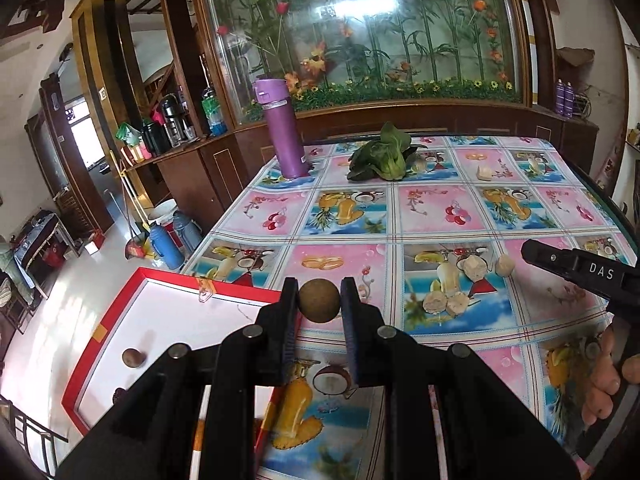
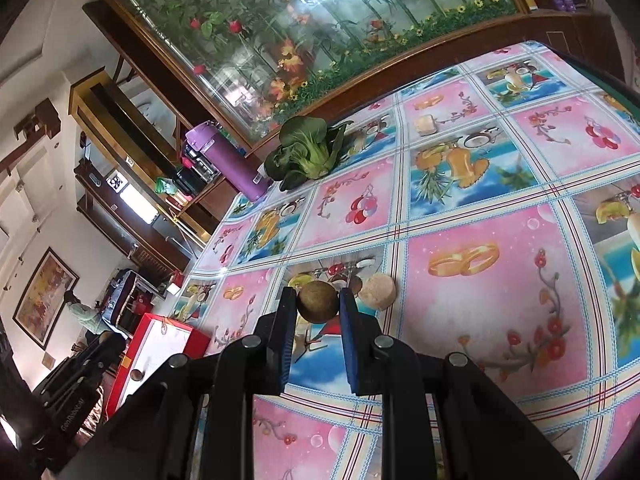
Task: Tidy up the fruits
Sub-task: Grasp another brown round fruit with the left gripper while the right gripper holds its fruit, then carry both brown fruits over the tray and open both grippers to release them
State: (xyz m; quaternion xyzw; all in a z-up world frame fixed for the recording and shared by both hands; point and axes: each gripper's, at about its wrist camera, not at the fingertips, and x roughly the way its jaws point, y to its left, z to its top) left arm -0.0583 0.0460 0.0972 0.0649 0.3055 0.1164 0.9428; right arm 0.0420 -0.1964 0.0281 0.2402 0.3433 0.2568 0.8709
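Both tongs are gripping round brown fruits: left tongs pinching one beside the red tray, right tongs pinching another, seemingly above the table. Lowering each inside the tray before releasing is avoiding rolling.

Round brown fruit clamped mid-air, another likewise, third in box

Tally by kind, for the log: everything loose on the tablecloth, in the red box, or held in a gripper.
Brown round fruits: 3, one in the left gripper, one in the right gripper, one in the red box
Pale chunks: 5
Leafy green vegetable: 1
Purple bottle: 1
Total: 10
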